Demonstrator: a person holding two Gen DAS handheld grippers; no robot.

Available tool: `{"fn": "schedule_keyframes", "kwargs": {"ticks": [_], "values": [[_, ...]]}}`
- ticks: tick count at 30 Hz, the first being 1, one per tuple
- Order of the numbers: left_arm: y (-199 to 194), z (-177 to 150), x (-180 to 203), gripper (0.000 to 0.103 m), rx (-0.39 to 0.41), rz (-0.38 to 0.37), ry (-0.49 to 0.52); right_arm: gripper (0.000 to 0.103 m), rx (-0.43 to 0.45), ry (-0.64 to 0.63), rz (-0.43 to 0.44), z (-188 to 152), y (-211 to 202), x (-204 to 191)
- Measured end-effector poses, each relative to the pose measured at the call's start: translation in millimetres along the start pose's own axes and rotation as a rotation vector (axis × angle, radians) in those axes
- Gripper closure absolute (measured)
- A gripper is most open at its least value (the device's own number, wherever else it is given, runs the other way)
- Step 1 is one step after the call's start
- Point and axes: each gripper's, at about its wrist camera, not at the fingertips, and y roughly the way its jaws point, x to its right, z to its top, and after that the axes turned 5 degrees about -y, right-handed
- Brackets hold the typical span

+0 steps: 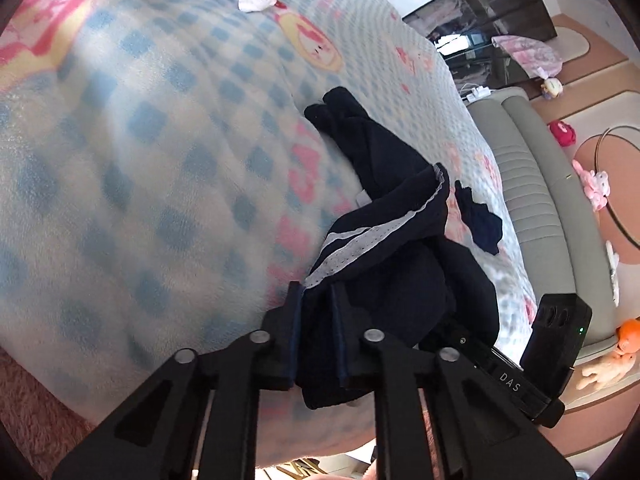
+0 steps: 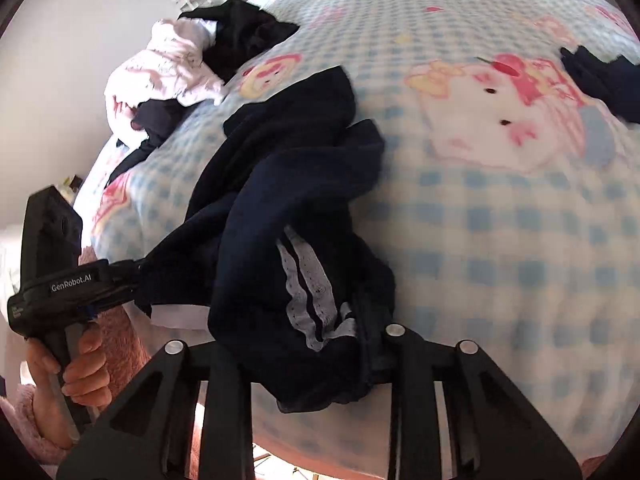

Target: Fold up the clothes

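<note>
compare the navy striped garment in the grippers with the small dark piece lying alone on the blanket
The navy striped garment is large and bunched, with pale stripes; the small dark piece is far smaller and shows no stripes. The garment is clamped by the left gripper and the right gripper; the piece lies loose, untouched, near the edge of the blanket. Both are dark navy and unfolded.

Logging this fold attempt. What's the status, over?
Left hand-held gripper shut on navy trousers. Right hand-held gripper shut on the same trousers, still bunched on checked blanket. Small dark garment lies beside them.
</note>
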Motion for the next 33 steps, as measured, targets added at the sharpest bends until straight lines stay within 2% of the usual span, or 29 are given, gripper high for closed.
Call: {"fn": "schedule_keyframes", "kwargs": {"ticks": [3, 4, 8, 11, 12, 13, 14, 15, 16, 19, 22, 23, 24, 26, 27, 28, 29, 30, 32, 33], "values": [[-10.5, 11.9, 10.9, 0.099, 0.021, 0.005, 0.019, 0.087, 0.069, 0.043, -0.064, -1.8, -30.1, 18.1], [-17.8, 16.7, 19.7, 0.099, 0.033, -0.002, 0.047, 0.092, 0.094, 0.058, -0.072, -1.3, -42.2, 23.2], [-40.6, 31.9, 50.9, 0.098, 0.058, -0.032, 0.160, 0.093, 0.235, 0.096, -0.039, 4.3, -105.1, 37.1], [-35.3, 29.8, 49.5, 0.097, 0.076, 0.013, 0.180, 0.092, 0.289, 0.135, -0.029, 3.8, -129.3, 48.5], [-33.4, 28.3, 47.3, 0.094, 0.068, 0.024, 0.180, 0.092, 0.279, 0.145, -0.041, 3.1, -126.3, 51.1], [-31.5, 26.7, 45.2, 0.080, 0.060, 0.035, 0.181, 0.091, 0.266, 0.158, -0.053, 1.8, -122.6, 53.9], [-29.5, 25.1, 43.1, 0.068, 0.052, 0.046, 0.181, 0.089, 0.230, 0.179, -0.060, -2.6, -115.1, 58.1], [-27.6, 23.5, 41.0, 0.050, 0.044, 0.057, 0.181, 0.077, 0.198, 0.192, -0.036, -8.0, -106.8, 60.3], [-25.7, 21.9, 38.9, 0.048, 0.036, 0.068, 0.182, 0.061, 0.176, 0.193, 0.003, -13.6, -100.5, 60.0], [-19.9, 17.1, 32.5, 0.045, 0.012, 0.101, 0.182, 0.038, 0.113, 0.193, 0.113, -29.6, -81.6, 58.9], [-14.1, 12.4, 26.1, 0.038, -0.012, 0.134, 0.183, 0.031, 0.076, 0.166, 0.107, -29.0, -59.4, 51.2], [-12.2, 10.8, 24.0, 0.038, -0.021, 0.145, 0.183, 0.031, 0.057, 0.152, 0.075, -25.5, -50.0, 48.8], [-10.3, 9.2, 21.9, 0.038, -0.029, 0.156, 0.183, 0.031, 0.027, 0.120, 0.005, -22.6, -41.3, 45.7], [-6.4, 6.0, 17.7, 0.046, -0.045, 0.178, 0.184, 0.036, -0.015, 0.033, -0.089, -18.5, -27.2, 34.2], [-4.5, 4.4, 15.5, 0.062, -0.053, 0.189, 0.184, 0.051, -0.026, -0.014, -0.111, -17.3, -22.2, 26.8], [-2.6, 2.9, 13.4, 0.075, -0.061, 0.200, 0.184, 0.072, -0.026, -0.033, -0.083, -16.9, -22.1, 21.1], [-2.2, 1.8, 12.9, 0.081, -0.068, 0.197, 0.184, 0.081, -0.021, -0.036, -0.038, -16.1, -24.7, 16.7], [-11.0, 4.3, 21.7, 0.094, -0.071, 0.112, 0.183, 0.092, -0.004, -0.031, 0.012, -14.6, -31.4, 13.9], [-28.9, 8.8, 39.8, 0.094, -0.073, -0.052, 0.184, 0.093, 0.052, -0.023, 0.083, -10.6, -52.5, 8.8], [-40.7, 9.2, 53.1, 0.094, -0.049, -0.092, 0.216, 0.093, 0.089, -0.019, 0.108, -8.1, -66.3, 6.7]]}}
